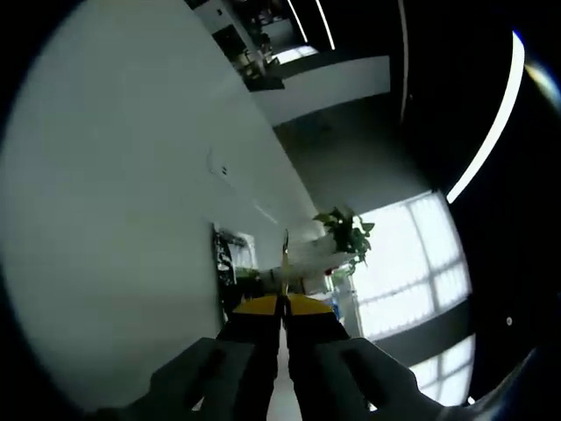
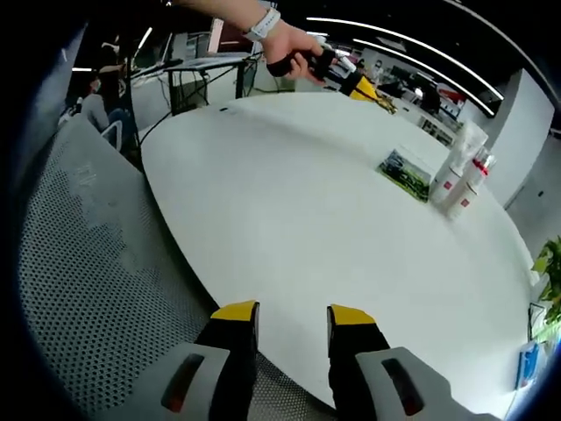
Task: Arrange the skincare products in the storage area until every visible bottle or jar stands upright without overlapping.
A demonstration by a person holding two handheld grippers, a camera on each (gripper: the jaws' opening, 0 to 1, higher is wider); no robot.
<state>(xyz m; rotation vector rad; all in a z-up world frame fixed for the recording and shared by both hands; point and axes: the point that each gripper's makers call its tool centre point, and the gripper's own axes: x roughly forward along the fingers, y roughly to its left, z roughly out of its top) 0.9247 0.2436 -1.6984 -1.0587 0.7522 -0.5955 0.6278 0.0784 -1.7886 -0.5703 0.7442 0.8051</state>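
While the left tool point(image 1: 282, 307) is pointing ceilingward, jaws together, the right tool point(image 2: 291, 316) is hovering agape over the tabletop point(image 2: 298, 210) facing spray bottles point(image 2: 460, 175).

The person point(image 2: 223, 13) at twelve o'clock in the right gripper view is cut off above the forearm. The labels on the bottles point(image 2: 460, 171) at three o'clock are too small to read, and so is the print on the flat packet point(image 2: 405, 171) beside them. People point(image 2: 105, 83) at ten o'clock are dim and blurred. At four o'clock a plant point(image 2: 550, 263) is cropped.

In the left gripper view, the shelves point(image 1: 250, 39) at twelve o'clock are too small to tell apart.
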